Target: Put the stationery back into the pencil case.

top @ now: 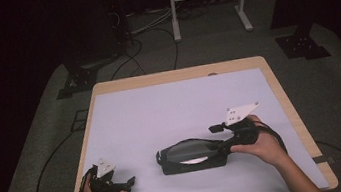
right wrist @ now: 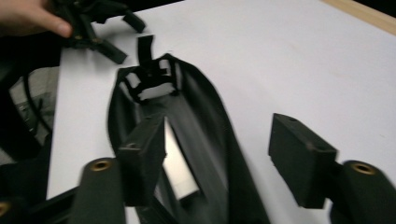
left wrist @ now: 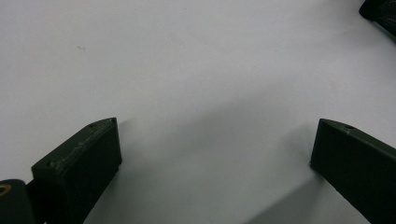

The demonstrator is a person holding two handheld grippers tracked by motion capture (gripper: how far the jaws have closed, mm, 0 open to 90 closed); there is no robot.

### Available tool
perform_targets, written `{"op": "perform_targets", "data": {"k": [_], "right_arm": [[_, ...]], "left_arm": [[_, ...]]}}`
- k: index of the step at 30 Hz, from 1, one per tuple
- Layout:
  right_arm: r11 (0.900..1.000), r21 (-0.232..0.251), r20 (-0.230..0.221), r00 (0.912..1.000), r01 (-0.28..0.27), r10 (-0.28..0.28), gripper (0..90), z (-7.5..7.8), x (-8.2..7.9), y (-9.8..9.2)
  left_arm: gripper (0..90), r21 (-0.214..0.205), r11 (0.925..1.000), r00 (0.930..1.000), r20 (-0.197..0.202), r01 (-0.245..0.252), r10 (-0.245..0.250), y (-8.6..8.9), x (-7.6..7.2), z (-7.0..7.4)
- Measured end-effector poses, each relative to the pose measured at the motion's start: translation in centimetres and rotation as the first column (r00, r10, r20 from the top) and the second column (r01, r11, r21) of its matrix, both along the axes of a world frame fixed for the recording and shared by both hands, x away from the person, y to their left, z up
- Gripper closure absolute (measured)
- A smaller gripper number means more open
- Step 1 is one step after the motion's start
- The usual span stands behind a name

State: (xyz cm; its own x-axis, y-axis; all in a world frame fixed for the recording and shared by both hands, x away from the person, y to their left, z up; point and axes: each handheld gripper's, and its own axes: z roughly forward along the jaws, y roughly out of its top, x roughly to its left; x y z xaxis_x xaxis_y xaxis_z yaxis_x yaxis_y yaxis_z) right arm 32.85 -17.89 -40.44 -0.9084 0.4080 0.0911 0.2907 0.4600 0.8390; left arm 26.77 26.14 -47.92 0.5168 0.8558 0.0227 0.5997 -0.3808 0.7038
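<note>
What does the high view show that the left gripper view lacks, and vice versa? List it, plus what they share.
The high view adds the left tongs near the table's front edge, the right tongs open at the black pouch's right end, something white inside it, the wooden table rim, floor cables and a metal stand. The left gripper view adds a look along its own jaws, wide apart with nothing between them. Both share the white table surface and the pouch, a dark corner at the left gripper view's top right.
</note>
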Motion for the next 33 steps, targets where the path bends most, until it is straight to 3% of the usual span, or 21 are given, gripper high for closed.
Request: {"op": "perform_targets", "data": {"k": [4, 9, 15, 33], "right_arm": [[0.997, -0.004, 0.011, 0.997, 0.077, -0.077, 26.6, 0.0, -0.1, -1.4], [0.9934, -0.006, 0.012, 0.9934, 0.114, -0.114, 25.4, 0.0, -0.4, -2.7], [0.9829, -0.021, 0.022, 0.983, 0.183, -0.182, 23.7, -0.3, -1.2, -5.0], [0.9529, -0.046, 0.009, 0.954, 0.3, -0.3, 20.3, -2.0, -2.8, -9.7]], "left_arm": [[0.8, 0.001, 1.0, 1.0, 0.001, 0.0, 0.0, 0.0, 0.0, 0.0], [0.8, 0.001, 1.0, 1.0, 0.001, 0.0, 0.0, 0.0, 0.0, 0.0], [0.8, 0.0, 1.0, 1.0, 0.002, 0.0, 0.0, 0.0, 0.0, 0.0], [0.8, -0.001, 1.0, 1.0, 0.003, -0.001, 0.001, 0.0, -0.1, 0.0]]}}
